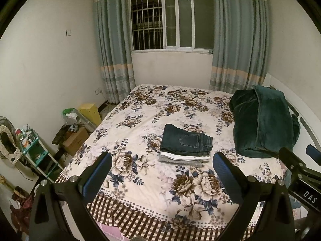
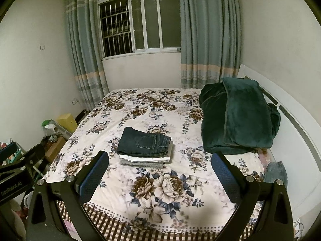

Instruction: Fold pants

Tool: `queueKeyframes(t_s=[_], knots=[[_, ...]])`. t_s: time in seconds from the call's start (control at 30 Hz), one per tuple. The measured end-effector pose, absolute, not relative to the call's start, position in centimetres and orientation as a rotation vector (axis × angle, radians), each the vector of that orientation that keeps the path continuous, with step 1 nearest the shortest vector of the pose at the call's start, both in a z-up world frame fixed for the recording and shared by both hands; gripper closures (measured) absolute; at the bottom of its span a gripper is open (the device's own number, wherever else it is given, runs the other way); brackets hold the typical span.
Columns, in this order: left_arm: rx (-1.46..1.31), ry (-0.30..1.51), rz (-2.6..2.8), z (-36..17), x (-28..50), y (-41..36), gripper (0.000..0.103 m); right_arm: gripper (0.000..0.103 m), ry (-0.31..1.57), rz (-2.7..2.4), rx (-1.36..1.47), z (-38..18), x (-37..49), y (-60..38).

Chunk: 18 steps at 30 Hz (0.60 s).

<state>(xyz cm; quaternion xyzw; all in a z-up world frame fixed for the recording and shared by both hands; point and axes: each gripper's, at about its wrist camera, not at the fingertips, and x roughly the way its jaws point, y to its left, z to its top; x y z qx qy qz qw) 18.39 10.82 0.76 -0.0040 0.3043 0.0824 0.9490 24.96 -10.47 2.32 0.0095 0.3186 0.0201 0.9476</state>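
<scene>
Folded dark blue jeans lie on top of a small stack of folded white and grey garments in the middle of the floral bedspread. The jeans and the stack also show in the right wrist view. My left gripper is open and empty, held back near the bed's front edge. My right gripper is open and empty too, beside the left one. A grey-blue garment lies at the bed's right edge.
A dark green blanket is heaped at the right of the bed by the white headboard. Boxes, a teal shelf and clutter stand on the floor to the left. The window and curtains are behind.
</scene>
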Motion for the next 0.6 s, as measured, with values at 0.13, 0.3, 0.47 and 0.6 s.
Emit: queueKeyframes(t_s=[0.13, 0.3, 0.47, 0.6], knots=[[-0.008, 0.612, 0.167, 0.93, 18.31, 10.8, 0.0, 0.0, 0.643, 0.043, 0.02, 2.22, 24.87, -10.25], [-0.007, 0.608, 0.171, 1.3, 18.26, 10.63, 0.0, 0.0, 0.639, 0.043, 0.021, 2.13, 25.08, -10.19], [-0.005, 0.609, 0.175, 1.32, 18.26, 10.56, 0.0, 0.0, 0.637, 0.038, 0.025, 1.87, 24.62, -10.27], [-0.004, 0.602, 0.176, 1.6, 18.22, 10.46, 0.0, 0.0, 0.636, 0.039, 0.024, 1.83, 24.56, -10.28]])
